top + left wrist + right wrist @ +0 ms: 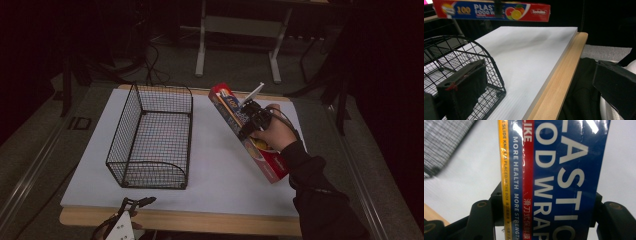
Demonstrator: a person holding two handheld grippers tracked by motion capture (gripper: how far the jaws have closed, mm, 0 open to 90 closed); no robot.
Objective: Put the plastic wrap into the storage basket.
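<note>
The right gripper [250,117] has its jaws clenched across the middle of the wrap box [247,132], holding it tilted in the air above the right half of the counter [220,165], clear of the white surface. The wire basket [152,137] stands to the left, well apart from the box. The left gripper [131,206] rests at the counter's near edge just before the basket, jaws released.

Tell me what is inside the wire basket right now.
The wire basket looks empty; the white board shows through its mesh floor. The left gripper's jaw covers one near corner in the left gripper view.
</note>
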